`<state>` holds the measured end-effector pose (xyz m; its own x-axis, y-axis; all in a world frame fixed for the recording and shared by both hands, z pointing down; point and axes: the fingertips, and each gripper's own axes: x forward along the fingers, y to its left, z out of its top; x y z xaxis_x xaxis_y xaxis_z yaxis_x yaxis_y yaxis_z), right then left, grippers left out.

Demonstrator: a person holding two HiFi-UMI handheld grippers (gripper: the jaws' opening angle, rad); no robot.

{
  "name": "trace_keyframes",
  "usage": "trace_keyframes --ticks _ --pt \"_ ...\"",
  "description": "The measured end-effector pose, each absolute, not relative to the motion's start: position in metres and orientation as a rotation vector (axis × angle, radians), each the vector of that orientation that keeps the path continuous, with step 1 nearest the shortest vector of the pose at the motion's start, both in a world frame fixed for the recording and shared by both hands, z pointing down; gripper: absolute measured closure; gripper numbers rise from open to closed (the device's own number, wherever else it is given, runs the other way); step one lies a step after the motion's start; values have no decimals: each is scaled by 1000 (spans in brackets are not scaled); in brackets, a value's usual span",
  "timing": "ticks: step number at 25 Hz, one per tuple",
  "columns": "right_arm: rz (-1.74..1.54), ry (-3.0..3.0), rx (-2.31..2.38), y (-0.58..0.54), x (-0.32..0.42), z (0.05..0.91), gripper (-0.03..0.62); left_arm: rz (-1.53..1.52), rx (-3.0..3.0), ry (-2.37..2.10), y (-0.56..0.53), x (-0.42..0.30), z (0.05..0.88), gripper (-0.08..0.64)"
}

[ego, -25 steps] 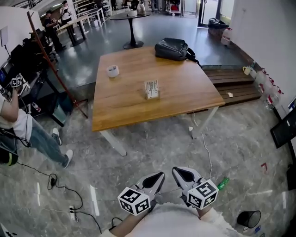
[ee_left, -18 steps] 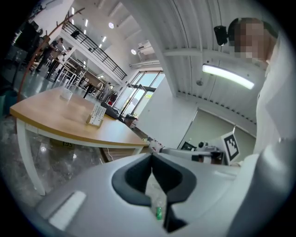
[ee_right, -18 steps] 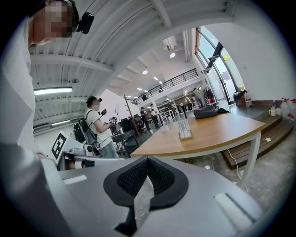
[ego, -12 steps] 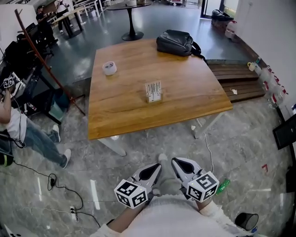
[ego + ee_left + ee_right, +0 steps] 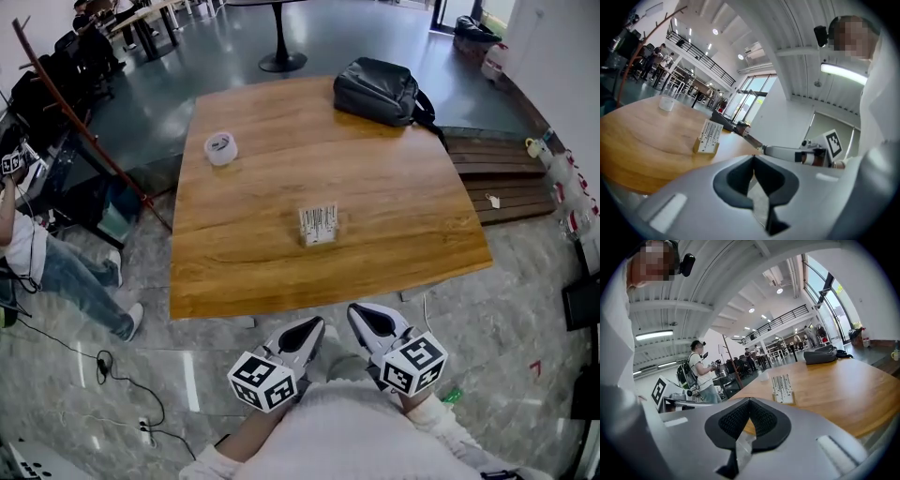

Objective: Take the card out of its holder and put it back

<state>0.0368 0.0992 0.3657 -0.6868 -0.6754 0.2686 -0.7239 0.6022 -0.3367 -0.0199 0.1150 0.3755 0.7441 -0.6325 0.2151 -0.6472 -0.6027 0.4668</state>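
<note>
Nothing here can be read. The card [image 5: 318,221], standing on the counter [image 5: 253,253] ahead of the left claw [image 5: 317,325] and right claw [image 5: 353,310], bears rows of fine dark print, too small to make out.

Table [image 5: 244,272]: 1, wooden.
On the table, 1 of each:
- card holder [image 5: 318,225], centre; the number of cards in it cannot be told
- tape roll [image 5: 220,148], 10 o'clock
- black bag [image 5: 380,91], 1 o'clock

Hand-held grippers: 2, off the table's edge at 6 o'clock: left hand-held gripper [image 5: 317,323] and right hand-held gripper [image 5: 354,310].
Marker cubes: 2, one per gripper.
Person [image 5: 37,262]: 1, on the floor at 9 o'clock. Others at 11 o'clock are too small to count.
</note>
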Motion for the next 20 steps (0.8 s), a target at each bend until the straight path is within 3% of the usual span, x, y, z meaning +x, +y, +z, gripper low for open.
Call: trace_keyframes --ticks 8,20 --pt "658 -2755 1023 13 42 371 594 -20 2357 -1027 18 -8 381 552" --pt "722 -2716 949 -27 41 392 594 9 2305 -1057 -15 -10 397 552"
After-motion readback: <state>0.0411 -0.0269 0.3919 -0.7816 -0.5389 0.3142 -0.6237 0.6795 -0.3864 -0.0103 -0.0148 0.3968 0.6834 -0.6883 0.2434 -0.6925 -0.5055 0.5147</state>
